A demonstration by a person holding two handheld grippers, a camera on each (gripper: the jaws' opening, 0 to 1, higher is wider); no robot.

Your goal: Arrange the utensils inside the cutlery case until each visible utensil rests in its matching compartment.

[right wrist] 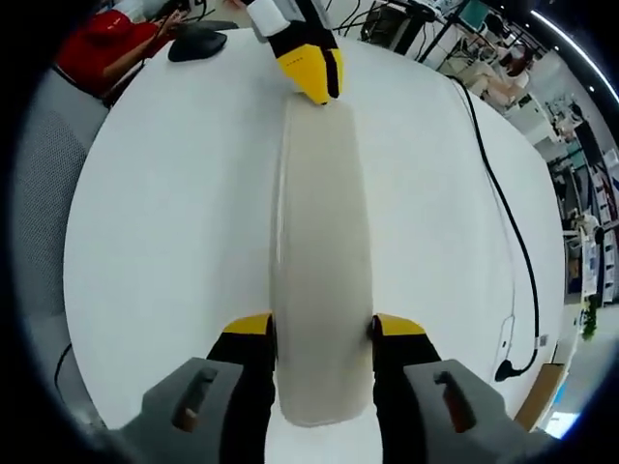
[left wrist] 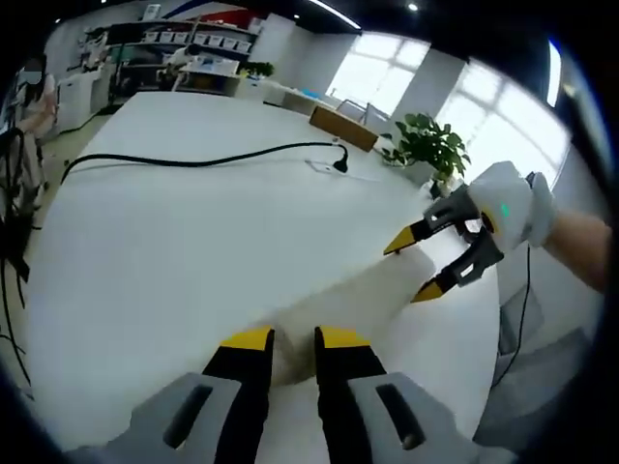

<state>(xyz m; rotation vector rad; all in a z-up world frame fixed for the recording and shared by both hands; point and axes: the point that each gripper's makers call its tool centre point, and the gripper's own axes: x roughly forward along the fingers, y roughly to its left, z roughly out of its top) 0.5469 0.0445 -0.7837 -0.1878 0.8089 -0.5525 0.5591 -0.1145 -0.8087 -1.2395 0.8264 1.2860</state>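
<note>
White table: large, round-edged, seen in both views. Cutlery case: long, pale and translucent, laid flat on the table and spanned between the two grippers; its contents cannot be made out. Right gripper: jaws set wide around one end of the case, a yellow tip against each long side. Left gripper: jaws drawn narrow on the opposite end, a thin edge of the case held between the tips. Black cable: run loosely across the far tabletop, ended in a plug. Potted plant: stood beyond the table edge, near the windows.
</note>
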